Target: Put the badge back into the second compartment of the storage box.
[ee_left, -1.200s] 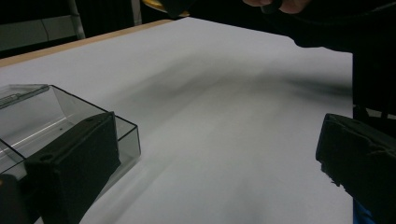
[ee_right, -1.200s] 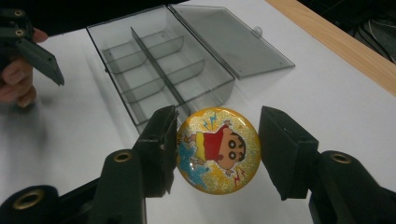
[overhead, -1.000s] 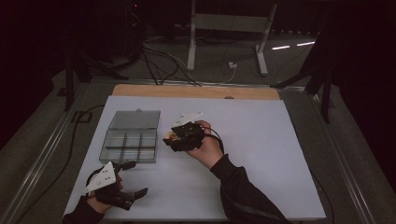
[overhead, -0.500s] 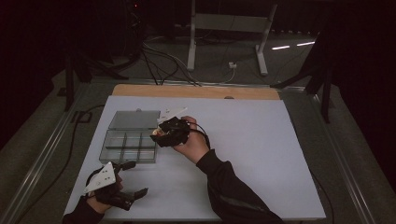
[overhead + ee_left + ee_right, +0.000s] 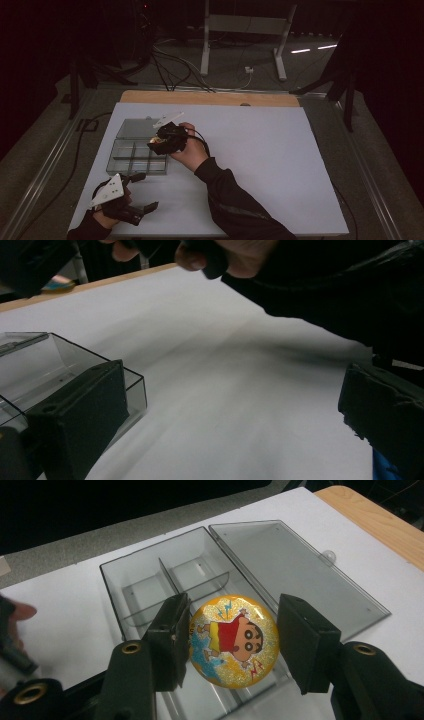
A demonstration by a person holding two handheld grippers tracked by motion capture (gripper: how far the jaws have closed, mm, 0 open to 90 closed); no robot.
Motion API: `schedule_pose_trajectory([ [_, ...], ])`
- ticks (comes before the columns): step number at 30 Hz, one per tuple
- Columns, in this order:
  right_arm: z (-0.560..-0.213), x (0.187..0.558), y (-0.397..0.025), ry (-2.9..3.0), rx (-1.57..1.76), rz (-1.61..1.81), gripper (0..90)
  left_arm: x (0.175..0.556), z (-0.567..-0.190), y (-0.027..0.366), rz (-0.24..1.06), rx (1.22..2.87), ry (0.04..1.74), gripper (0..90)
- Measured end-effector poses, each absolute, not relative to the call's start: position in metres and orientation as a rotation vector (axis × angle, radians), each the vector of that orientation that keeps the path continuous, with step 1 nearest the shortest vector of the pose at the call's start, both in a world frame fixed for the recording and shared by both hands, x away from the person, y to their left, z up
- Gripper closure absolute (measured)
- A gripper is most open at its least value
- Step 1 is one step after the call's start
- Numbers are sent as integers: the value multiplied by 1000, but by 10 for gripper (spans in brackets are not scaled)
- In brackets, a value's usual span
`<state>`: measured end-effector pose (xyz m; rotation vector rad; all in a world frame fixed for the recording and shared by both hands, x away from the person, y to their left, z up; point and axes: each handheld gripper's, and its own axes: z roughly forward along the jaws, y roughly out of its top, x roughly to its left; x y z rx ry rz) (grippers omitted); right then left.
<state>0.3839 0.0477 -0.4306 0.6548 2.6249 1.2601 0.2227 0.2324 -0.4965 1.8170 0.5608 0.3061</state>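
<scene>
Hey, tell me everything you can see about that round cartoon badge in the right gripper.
The round badge is a glossy, domed disc with a glittery yellow face showing a cartoon boy in a red shirt, with blue lightning marks around him. It is held flat-on to the camera between the two black jaws of the right gripper, which press on its left and right edges. It hangs above the open clear plastic compartment box on the white table, apparently not touching it.

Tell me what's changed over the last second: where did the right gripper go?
The right gripper, shut on the round cartoon badge, moved left across the table and now hovers above the open clear box. The left gripper stayed low near the table's front edge, open.
</scene>
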Motion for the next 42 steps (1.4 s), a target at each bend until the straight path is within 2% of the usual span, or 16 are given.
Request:
schedule_pose_trajectory([
  [23, -464, 402, 97, 2661, 657, 1205, 476, 223, -497, 234, 298, 1813, 560, 5],
  [37, -487, 404, 112, 2623, 589, 1181, 469, 223, -497, 234, 290, 1811, 558, 5],
  [40, -489, 404, 112, 2614, 582, 1189, 445, 223, -498, 234, 287, 1811, 558, 5],
  [41, -489, 404, 112, 2616, 586, 1199, 416, 223, -498, 234, 287, 1811, 557, 4],
  [42, -489, 405, 112, 2611, 596, 1211, 332, 223, -497, 234, 287, 1810, 556, 4],
])
